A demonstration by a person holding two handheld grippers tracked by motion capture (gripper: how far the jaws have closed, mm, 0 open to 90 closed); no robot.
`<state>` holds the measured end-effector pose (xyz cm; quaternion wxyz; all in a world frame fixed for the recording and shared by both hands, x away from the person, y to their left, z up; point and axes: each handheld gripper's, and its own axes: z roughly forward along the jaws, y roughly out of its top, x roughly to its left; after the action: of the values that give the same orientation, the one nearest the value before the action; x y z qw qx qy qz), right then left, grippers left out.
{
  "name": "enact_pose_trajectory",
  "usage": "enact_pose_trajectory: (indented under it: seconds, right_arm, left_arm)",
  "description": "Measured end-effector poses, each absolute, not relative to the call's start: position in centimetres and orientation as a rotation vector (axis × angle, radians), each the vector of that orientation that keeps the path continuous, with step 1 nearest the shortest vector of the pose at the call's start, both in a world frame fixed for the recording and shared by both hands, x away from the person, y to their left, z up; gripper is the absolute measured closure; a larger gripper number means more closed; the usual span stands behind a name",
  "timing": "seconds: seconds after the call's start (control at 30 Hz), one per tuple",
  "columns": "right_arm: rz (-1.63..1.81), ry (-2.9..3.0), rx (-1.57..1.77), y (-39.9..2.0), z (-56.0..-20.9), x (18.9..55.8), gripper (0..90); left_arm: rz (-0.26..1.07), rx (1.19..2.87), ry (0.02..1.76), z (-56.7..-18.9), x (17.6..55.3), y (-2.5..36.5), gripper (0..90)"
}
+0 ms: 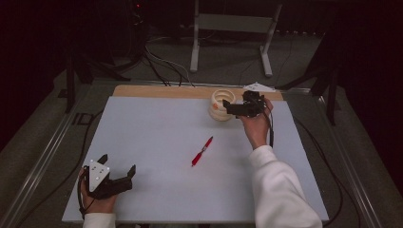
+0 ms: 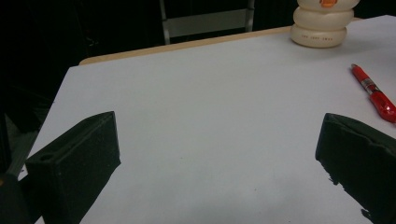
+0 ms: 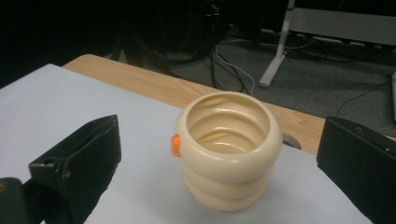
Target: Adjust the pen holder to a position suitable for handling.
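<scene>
Cream-coloured and ribbed like three stacked rings, the cup (image 1: pixel 221 105) stood upright at the far edge of the pale mat (image 1: pixel 157 137), just in front of the strip of bare wooden table (image 1: pixel 161 91). I held my right gripper (image 1: pixel 228 107) level with it, jaws spread wide; in the right gripper view the cup (image 3: pixel 229 149) sat between the two black jaws, apart from both, its open mouth showing an empty ribbed inside and a small orange knob on its side. My right hand (image 1: pixel 256 124) and white sleeve (image 1: pixel 280 190) reached across the mat to hold it there. My left gripper (image 1: pixel 116 168) rested low at the near left corner of the mat, its jaws also wide apart and holding nothing, with my left hand (image 1: pixel 97 202) behind it. A red pen (image 1: pixel 202 151) lay flat near the middle of the mat, well apart from both grippers and angled toward the cup. From the left gripper view the pen (image 2: pixel 373 93) lay off to the right, with the cup (image 2: pixel 322 23) beyond it at the mat's far edge.
</scene>
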<state>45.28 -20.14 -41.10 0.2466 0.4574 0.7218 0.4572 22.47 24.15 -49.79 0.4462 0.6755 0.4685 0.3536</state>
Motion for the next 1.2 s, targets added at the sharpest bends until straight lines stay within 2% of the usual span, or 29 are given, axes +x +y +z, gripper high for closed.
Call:
enact_pose_trajectory:
  seconds: [0.57, 0.7, 0.83, 0.9, 0.93, 1.0, 1.03, 1.07, 1.13, 1.2]
  right_arm:
    - [1.163, 1.902, 1.466, -19.9, -44.6, 50.0, 0.1]
    - [1.122, 1.897, 1.529, -19.7, -45.5, 50.7, 7.2]
    - [1.094, 1.892, 1.617, -19.7, -46.2, 51.3, 17.6]
    - [1.120, 1.885, 1.698, -19.8, -46.6, 51.4, 30.6]
    - [1.120, 1.885, 1.698, -19.8, -46.6, 51.4, 30.6]
    - [1.038, 1.885, 1.755, -19.8, -47.0, 51.2, 43.1]
    - [1.025, 1.881, 1.789, -20.0, -47.3, 51.0, 46.9]
    - [1.025, 1.881, 1.789, -20.0, -47.3, 51.0, 46.9]
    - [1.035, 1.866, 1.838, -20.3, -47.7, 50.5, 54.9]
    - [1.047, 1.850, 1.849, -20.5, -47.8, 50.0, 67.0]
  left_arm:
    - [0.867, 1.660, 1.161, -49.8, 22.4, 24.2, 0.4]
    - [0.865, 1.658, 1.156, -49.7, 22.3, 24.2, 0.4]
    - [0.866, 1.659, 1.147, -49.7, 22.3, 24.1, 0.4]
    - [0.868, 1.659, 1.145, -49.7, 22.3, 24.1, 0.4]
    - [0.868, 1.658, 1.145, -49.7, 22.3, 24.1, 0.4]
    - [0.866, 1.660, 1.144, -49.7, 22.3, 24.1, 0.4]
    - [0.866, 1.660, 1.144, -49.7, 22.3, 24.1, 0.4]
    - [0.866, 1.659, 1.143, -49.7, 22.3, 24.0, 0.4]
    - [0.867, 1.666, 1.142, -49.7, 22.3, 23.9, 0.4]
    - [0.868, 1.671, 1.140, -49.7, 22.4, 23.8, 0.4]
